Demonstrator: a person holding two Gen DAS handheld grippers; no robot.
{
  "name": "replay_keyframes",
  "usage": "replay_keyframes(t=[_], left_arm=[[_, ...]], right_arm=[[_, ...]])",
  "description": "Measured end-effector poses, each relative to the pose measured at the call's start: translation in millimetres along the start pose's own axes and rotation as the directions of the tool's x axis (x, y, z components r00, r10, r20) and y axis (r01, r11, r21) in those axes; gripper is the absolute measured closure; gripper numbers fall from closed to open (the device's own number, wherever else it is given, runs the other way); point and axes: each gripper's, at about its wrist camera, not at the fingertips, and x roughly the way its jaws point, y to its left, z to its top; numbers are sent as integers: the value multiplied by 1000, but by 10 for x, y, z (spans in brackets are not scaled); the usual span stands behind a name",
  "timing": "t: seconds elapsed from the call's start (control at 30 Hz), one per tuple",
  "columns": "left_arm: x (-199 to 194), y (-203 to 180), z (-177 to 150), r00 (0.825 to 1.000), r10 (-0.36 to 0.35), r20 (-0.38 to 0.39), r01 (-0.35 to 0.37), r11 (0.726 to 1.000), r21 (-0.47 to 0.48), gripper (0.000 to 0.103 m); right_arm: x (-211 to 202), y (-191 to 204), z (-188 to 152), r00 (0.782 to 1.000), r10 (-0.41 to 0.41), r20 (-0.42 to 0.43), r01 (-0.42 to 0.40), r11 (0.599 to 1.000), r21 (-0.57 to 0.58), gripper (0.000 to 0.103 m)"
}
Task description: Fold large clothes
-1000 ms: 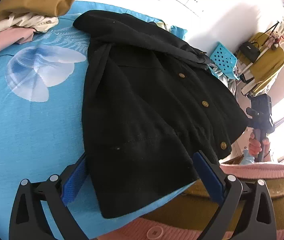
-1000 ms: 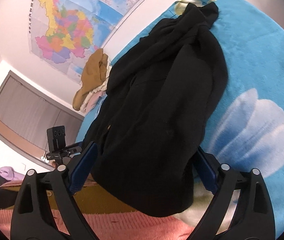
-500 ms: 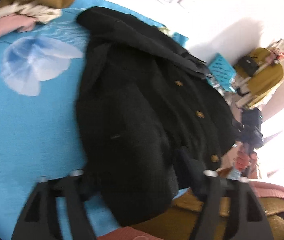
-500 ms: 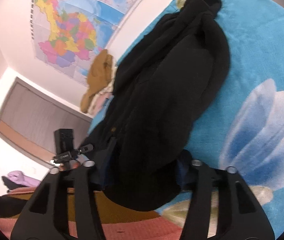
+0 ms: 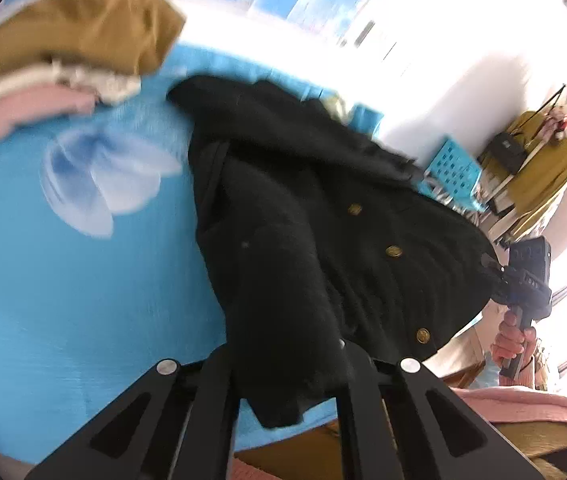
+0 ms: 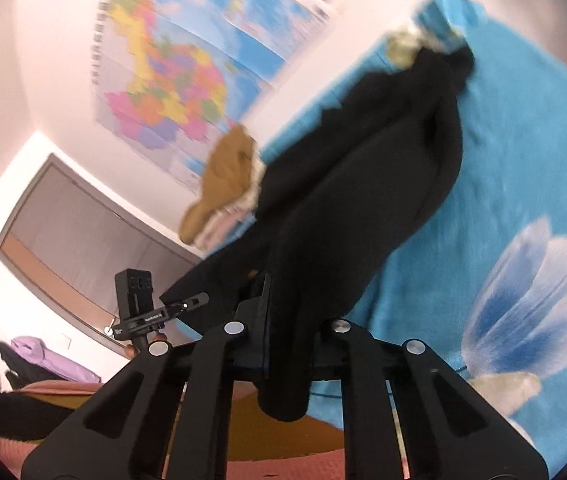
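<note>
Pinching down hard now, the left hand-held gripper has just been closing and its jaws are squeezed onto the near hem of the black coat, cloth bunched between them. Same story on the other side: the right hand-held gripper has just been closing too, and its jaws are nipped onto a fold of the black coat at its near edge, the fabric hanging down past the fingers. The coat lies stretched along the blue bedspread, collar at the far end, gold buttons showing down its right side in the left wrist view. Far left on the bed sits a pile of clothes, tan on top, cream and pink beneath. A coloured wall map hangs on the far wall; its lettering is too blurred to read. Small white writing on the other gripper's body cannot be made out either.
</note>
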Motion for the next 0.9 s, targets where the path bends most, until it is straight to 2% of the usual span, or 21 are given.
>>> replay_keyframes(t=[0.13,0.23,0.37,0.43,0.5,0.53,0.57,0.6,0.63,0.7,0.73,0.77,0.83,0.9], left_arm=[[-327,71,30,995,-82,61,85,996,-34,98],[-330,37,2,995,-84,62,86,996,-23,98],[-31,159,-77,996,-87,-25,86,994,-64,98],[89,211,-128,993,-103,-60,99,992,-74,98],[189,258,-179,992,-91,-91,83,993,-84,94],[230,282,-197,990,-90,-105,80,992,-93,86],[252,306,-212,988,-100,-114,89,991,-98,74],[290,337,-227,987,-95,-130,82,991,-103,69],[306,344,-236,987,-90,-133,76,992,-102,67],[297,335,-245,983,-134,-127,123,988,-97,52],[305,325,-248,979,-157,-126,146,985,-97,41],[318,286,-244,978,-166,-125,155,984,-87,36],[343,220,-255,980,-156,-125,149,987,-64,34],[389,197,-250,979,-156,-133,148,987,-67,67]], right_arm=[[-295,192,-6,998,41,54,-39,999,-34,93],[-338,216,-57,998,35,53,-32,998,-52,93],[-202,-11,-134,1000,1,5,-1,1000,15,92],[-130,-147,-182,999,27,-19,-26,998,65,88],[-49,-245,-247,998,-29,-58,33,997,75,74],[-11,-273,-275,996,-33,-78,39,996,80,69],[-2,-305,-296,996,-30,-86,38,995,91,51],[24,-337,-323,995,-32,-97,43,993,106,36],[41,-339,-336,994,-48,-100,58,993,100,36],[39,-300,-337,994,-46,-102,54,995,78,31],[35,-290,-332,994,-42,-103,49,996,74,31],[54,-275,-326,993,-48,-107,55,996,65,30],[102,-250,-324,992,-50,-115,57,997,54,36],[162,-259,-333,990,-41,-137,50,997,59,68]])
